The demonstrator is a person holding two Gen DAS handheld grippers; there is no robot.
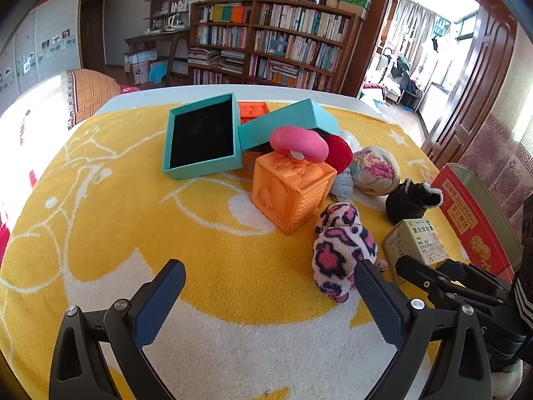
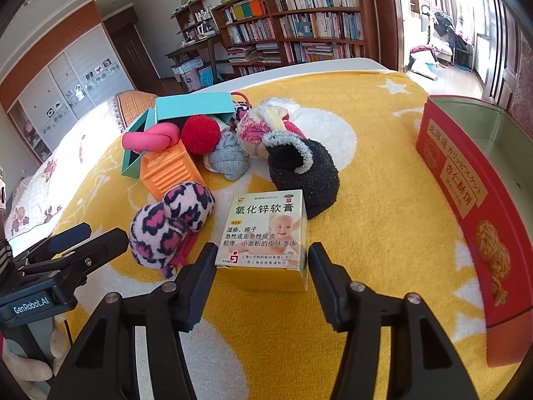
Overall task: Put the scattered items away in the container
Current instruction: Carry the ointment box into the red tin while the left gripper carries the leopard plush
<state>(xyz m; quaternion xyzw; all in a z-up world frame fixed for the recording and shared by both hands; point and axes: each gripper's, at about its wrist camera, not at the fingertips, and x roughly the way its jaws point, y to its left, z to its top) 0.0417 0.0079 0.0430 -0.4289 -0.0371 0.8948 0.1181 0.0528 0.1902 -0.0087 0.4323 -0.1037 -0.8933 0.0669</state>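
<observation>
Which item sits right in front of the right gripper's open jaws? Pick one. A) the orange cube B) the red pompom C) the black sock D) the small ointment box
D: in the right wrist view the small ointment box sits between the spread jaws of the right gripper, not yet clamped.

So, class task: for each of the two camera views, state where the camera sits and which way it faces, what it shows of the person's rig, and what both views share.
Left wrist: rides the left gripper, facing across the yellow towel at the orange cube and open teal box; its open fingers show, with the right gripper at the right edge.
Right wrist: rides the right gripper, facing the ointment box between its open fingers; the left gripper shows at left.
Shared: leopard-print sock, black sock, red tin, bookshelf.
</observation>
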